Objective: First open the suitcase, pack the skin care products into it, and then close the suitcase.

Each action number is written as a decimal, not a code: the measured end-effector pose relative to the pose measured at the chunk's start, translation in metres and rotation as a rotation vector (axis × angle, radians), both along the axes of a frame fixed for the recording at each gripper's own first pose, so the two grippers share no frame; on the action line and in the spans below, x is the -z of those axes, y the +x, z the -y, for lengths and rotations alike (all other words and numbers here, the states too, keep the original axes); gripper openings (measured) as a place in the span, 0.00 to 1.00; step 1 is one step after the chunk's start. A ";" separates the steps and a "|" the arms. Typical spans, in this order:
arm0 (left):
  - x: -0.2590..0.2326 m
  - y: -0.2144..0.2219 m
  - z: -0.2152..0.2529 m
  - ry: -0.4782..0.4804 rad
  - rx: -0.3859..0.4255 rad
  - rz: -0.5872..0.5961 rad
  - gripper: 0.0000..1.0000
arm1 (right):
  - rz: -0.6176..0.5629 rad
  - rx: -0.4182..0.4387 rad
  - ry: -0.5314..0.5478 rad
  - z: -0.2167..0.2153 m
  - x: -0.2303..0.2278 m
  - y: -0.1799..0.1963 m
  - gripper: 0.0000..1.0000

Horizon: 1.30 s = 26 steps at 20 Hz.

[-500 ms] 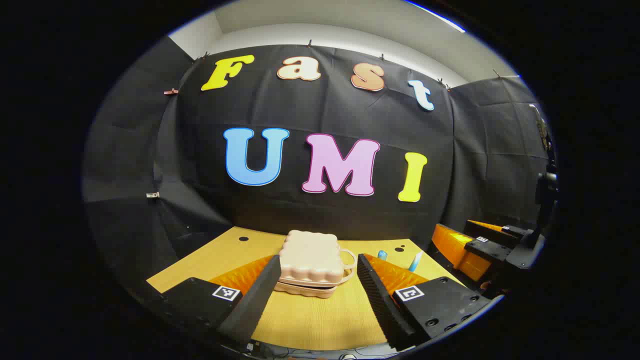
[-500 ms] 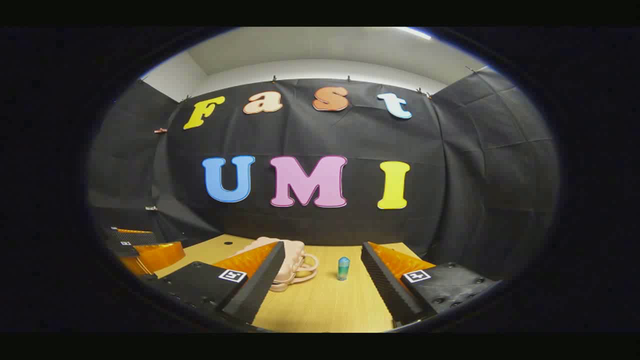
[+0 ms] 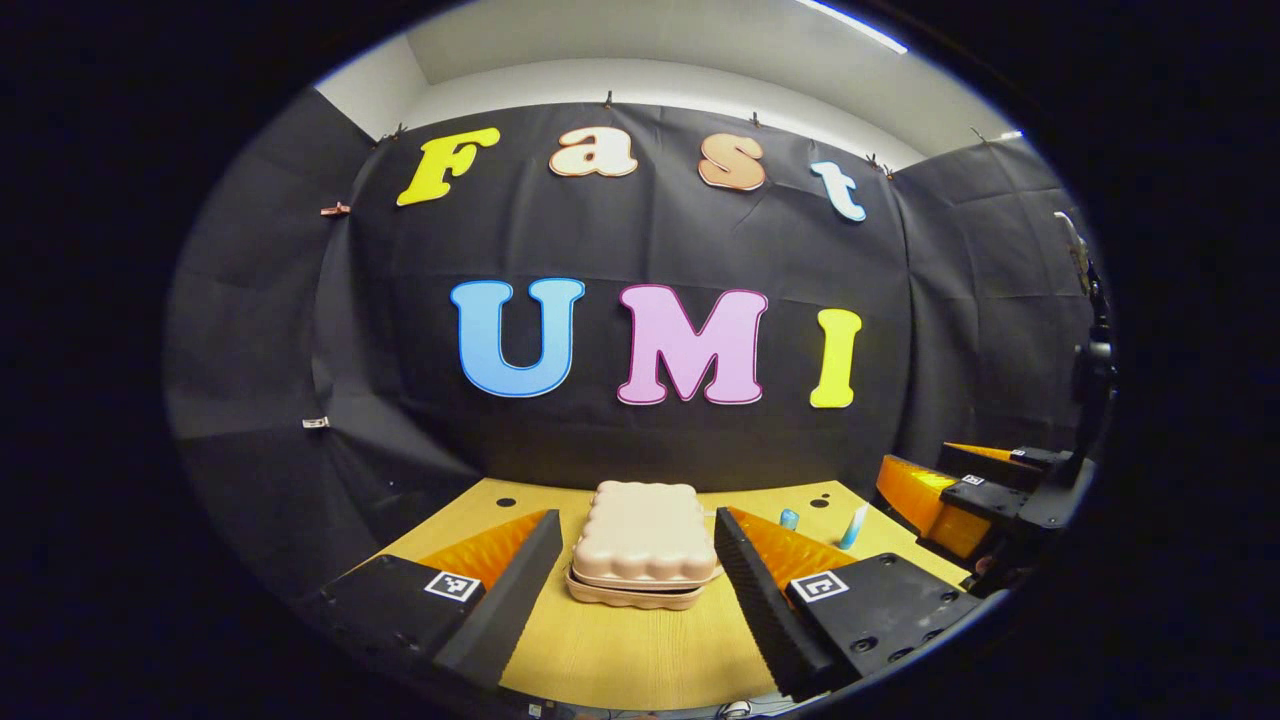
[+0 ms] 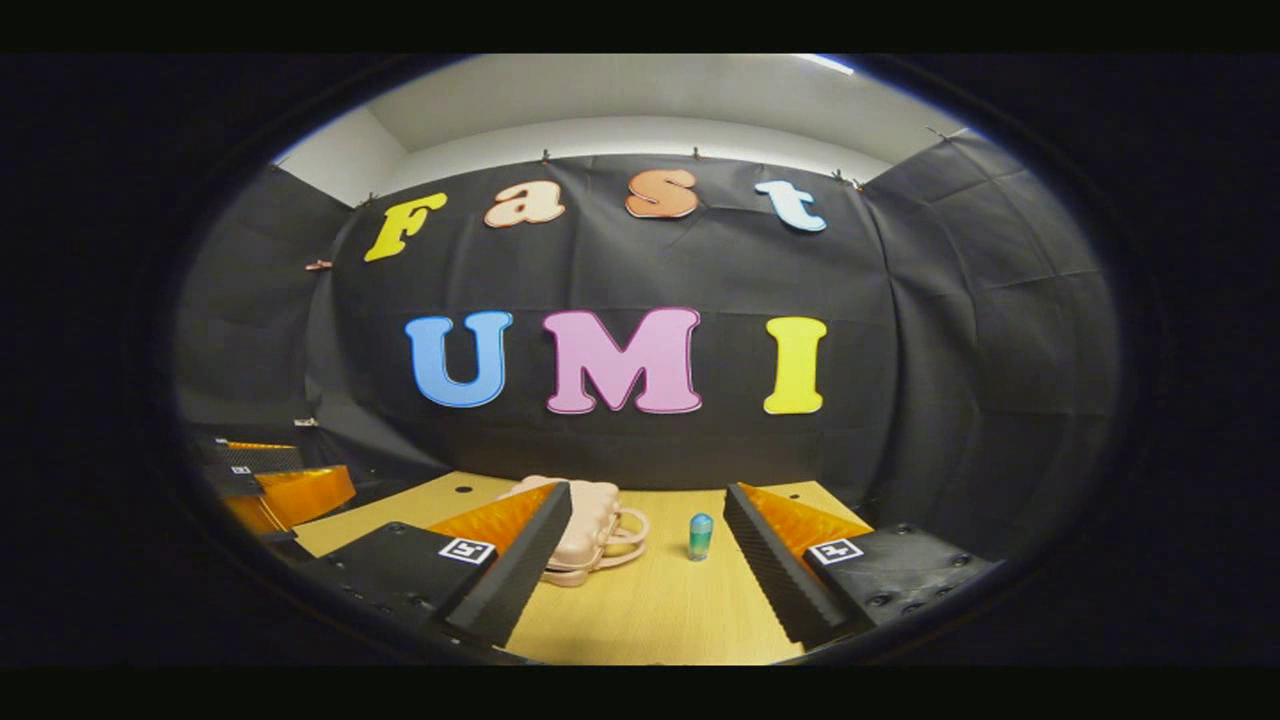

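A wooden table (image 3: 640, 650) is bearing a closed pink suitcase (image 3: 642, 545), lying flat between the spread fingers of the left gripper (image 3: 632, 590). The right gripper (image 4: 645, 575) is hovering agape, facing a small blue-green bottle (image 4: 700, 536) standing beside the case.

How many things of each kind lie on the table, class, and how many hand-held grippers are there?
Suitcase: 1, pink and closed
Skin care products: 2, a blue-green bottle and a pale blue tube
Hand-held grippers: 2, the left hand-held gripper and the right hand-held gripper, both open
Total: 5
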State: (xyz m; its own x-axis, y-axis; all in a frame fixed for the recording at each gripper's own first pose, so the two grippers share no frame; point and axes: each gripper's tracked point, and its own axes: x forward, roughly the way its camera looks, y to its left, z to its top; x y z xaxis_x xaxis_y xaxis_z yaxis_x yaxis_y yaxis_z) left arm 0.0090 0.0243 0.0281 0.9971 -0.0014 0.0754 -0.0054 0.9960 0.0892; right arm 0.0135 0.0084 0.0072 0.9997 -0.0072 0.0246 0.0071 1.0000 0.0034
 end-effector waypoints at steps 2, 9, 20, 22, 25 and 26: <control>-0.001 0.009 -0.009 0.042 -0.013 0.009 0.96 | 0.014 0.014 -0.039 0.004 -0.002 0.005 0.97; -0.015 0.042 -0.009 -0.016 0.033 0.024 0.96 | -0.007 0.057 -0.033 0.026 0.004 0.011 0.92; 0.028 0.167 0.083 -0.038 0.193 -0.154 0.96 | -0.066 0.131 -0.043 0.092 0.021 0.060 0.96; 0.045 0.199 0.106 -0.051 0.221 -0.211 0.96 | -0.079 0.141 -0.041 0.108 0.028 0.076 0.97; 0.078 0.251 0.139 -0.073 0.241 -0.313 0.96 | -0.111 0.151 -0.018 0.129 0.045 0.102 0.97; 0.091 0.267 0.148 -0.077 0.242 -0.347 0.97 | -0.132 0.146 -0.008 0.134 0.053 0.111 0.96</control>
